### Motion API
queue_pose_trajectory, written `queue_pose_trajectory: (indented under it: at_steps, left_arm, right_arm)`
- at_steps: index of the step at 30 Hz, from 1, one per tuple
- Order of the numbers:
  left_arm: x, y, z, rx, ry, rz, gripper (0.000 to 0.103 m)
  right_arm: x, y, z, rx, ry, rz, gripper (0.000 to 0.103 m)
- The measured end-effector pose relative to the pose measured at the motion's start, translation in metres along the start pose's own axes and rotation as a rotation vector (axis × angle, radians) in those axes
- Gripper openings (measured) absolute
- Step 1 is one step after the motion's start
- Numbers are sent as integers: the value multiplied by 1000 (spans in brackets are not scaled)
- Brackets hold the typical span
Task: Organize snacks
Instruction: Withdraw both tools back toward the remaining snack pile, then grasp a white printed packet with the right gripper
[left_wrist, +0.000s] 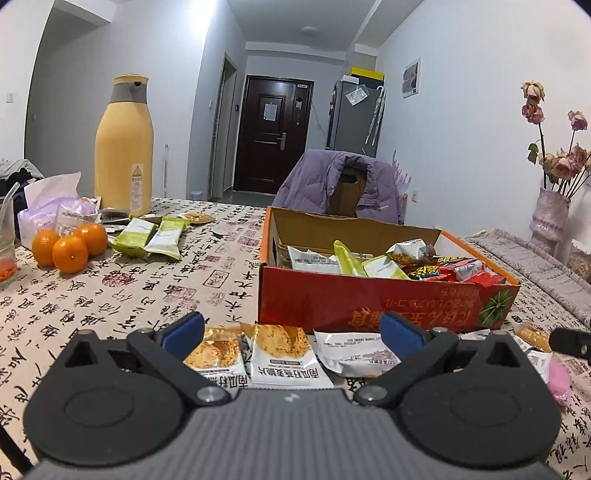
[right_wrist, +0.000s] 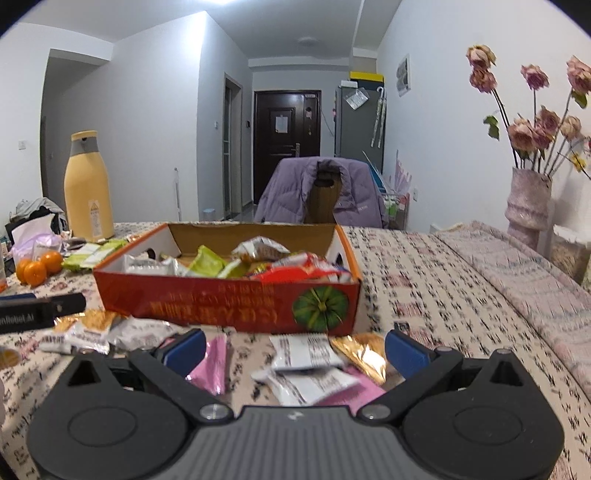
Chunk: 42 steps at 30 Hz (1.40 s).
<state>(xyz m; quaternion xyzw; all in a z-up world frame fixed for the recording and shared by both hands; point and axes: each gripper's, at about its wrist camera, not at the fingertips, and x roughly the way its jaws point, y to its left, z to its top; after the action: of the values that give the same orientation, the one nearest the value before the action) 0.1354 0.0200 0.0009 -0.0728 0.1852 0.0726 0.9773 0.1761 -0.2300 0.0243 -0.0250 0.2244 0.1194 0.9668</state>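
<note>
Snack packets lie on the table near its front edge, just before the red box holding more snacks. Left gripper and right gripper both hang over them, jaws spread wide and empty.

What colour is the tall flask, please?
Yellow with a grey collar; clearest in the left wrist view.

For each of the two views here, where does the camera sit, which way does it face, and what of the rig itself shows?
Left wrist: on the left gripper, low over the table, facing the red box and far door; its open jaws frame cracker packets.
Right wrist: on the right gripper, further right, same heading; open jaws frame white packets, and the left gripper pokes in at the left edge.
Shared: the red box, yellow flask, oranges, purple jacket.
</note>
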Motion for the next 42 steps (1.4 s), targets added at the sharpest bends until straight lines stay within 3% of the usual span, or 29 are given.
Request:
queue_pose_trajectory:
  at_steps: [15,23,28,33,35,36,37,41,42]
  left_arm:
    - [2,1,-13,4,0,-28,103]
    - [3,4,-13,-16,3,-39,103]
    - [3,5,-13,-23,6,-35,103]
    - [4,6,-13,-29,11,-37,103]
    - [4,7,-13,-31,14,-40,103]
    - [5,7,-12,-32,15,-42,103]
    - [5,8,-12,-34,16,-42,103]
    - [5,8,-12,-37,15,-43,103]
    - [5,8,-12,-37,16,-43,103]
  right_arm:
    - [2,-20,-23,-32,60,-53,103]
    - [26,-13,-22,-106,112,-26,101]
    - [57,-5,-9,-166,162,6,84]
    - [87,-4,-6,-170,261,47,74]
    - [91,-5,-7,-159,262,57,75]
    - [92,-6,-7,-150,263,61,70]
    - [91,-7,-7,-149,259,59,59]
    - [80,-6,-9,-156,223,71,48]
    - [76,-5,-10,-162,208,72,42]
